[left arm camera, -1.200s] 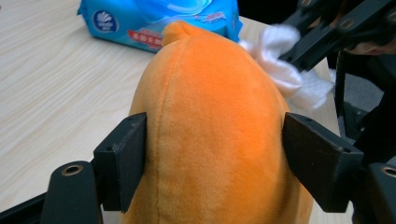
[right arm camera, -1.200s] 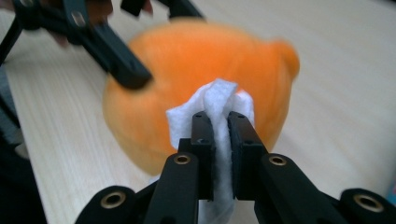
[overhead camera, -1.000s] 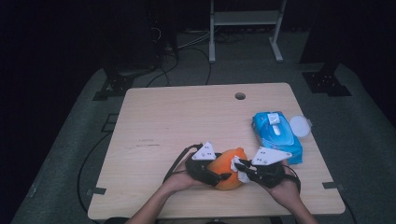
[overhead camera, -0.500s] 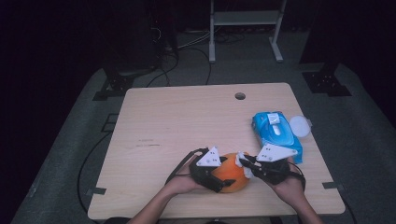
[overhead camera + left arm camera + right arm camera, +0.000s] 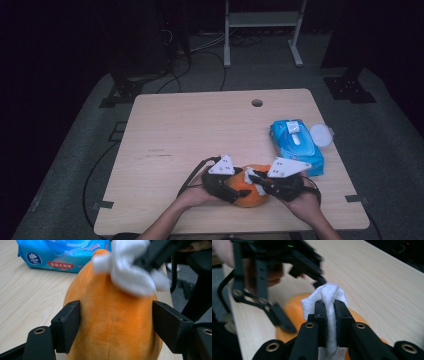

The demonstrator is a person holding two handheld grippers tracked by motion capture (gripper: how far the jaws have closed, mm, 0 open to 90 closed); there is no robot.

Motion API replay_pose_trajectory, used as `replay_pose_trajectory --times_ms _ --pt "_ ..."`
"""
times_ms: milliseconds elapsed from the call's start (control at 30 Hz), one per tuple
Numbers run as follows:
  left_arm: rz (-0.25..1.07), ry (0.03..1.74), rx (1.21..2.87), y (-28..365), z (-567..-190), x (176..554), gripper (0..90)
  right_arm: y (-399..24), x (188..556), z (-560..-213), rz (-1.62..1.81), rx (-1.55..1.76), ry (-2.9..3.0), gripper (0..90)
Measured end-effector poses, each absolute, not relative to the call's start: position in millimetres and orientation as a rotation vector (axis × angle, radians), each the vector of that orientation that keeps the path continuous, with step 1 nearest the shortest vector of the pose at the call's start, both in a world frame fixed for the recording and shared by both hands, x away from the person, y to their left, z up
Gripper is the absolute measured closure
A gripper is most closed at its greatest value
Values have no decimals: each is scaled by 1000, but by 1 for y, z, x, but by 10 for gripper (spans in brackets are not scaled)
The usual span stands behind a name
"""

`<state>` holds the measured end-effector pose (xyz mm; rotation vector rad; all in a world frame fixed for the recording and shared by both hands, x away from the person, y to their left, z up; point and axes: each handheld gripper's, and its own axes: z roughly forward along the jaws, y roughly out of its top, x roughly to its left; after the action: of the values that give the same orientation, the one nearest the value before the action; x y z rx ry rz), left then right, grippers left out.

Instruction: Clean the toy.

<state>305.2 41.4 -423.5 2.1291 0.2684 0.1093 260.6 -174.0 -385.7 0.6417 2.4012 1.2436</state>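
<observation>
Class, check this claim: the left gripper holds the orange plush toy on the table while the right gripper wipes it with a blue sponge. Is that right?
Not quite. The right gripper pinches a white wipe, not a blue sponge, as the right gripper view shows. The left gripper does hold the orange plush toy on the table.

Wipes pack [image 5: 62,252], beyond left claw [image 5: 116,325]: round blue logo reading "vinda" near pack's left end; red strip beside it with white Chinese characters, too small to make out.
</observation>
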Motion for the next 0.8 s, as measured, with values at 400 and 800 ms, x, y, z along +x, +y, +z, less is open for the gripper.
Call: replay_pose_trajectory --times_ms 400,800 --pt "-2 369 2087 56 -425 323 95 -223 281 -393 1231 850 2363 811" --pt "198 232 2005 56 -405 309 412 -214 273 -381 1265 811 2295 813"
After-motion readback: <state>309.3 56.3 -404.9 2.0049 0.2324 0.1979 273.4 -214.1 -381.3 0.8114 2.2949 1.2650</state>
